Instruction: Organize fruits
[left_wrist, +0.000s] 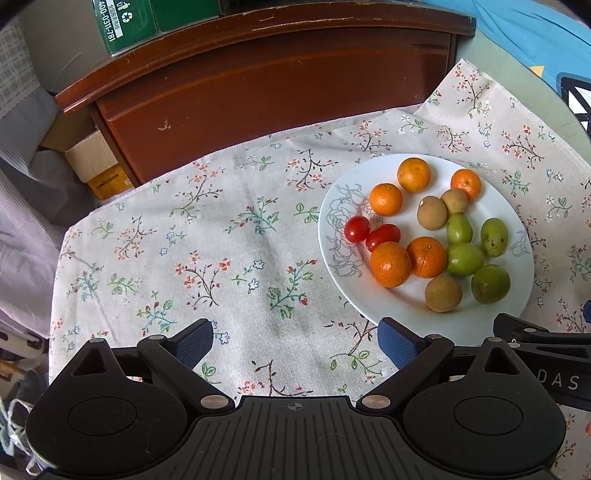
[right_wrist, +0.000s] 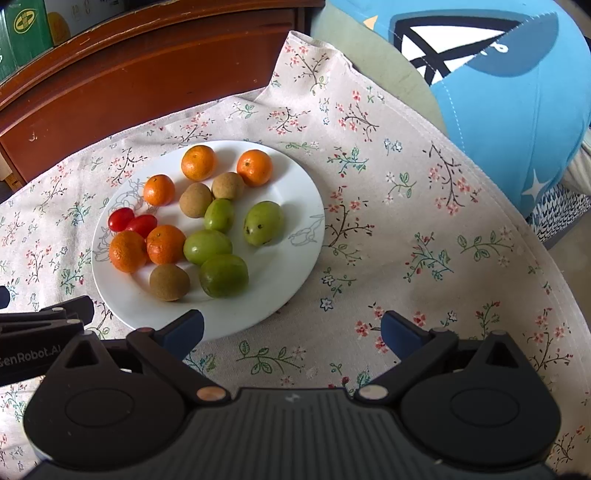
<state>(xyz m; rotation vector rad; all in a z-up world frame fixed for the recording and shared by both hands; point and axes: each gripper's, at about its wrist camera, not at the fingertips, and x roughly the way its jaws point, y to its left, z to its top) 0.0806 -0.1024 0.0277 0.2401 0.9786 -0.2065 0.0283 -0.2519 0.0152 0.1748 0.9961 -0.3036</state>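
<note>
A white plate on the floral cloth holds several small oranges, two cherry tomatoes, three brown longans and several green fruits. My left gripper is open and empty, low over the cloth to the left of the plate's near rim. In the right wrist view the plate lies ahead and left, with oranges, tomatoes, longans and green fruits. My right gripper is open and empty, at the plate's near right rim.
A floral cloth covers the round table. A brown wooden cabinet stands behind it, with green boxes on top. A blue cushion lies at the far right. Cardboard boxes sit left of the cabinet.
</note>
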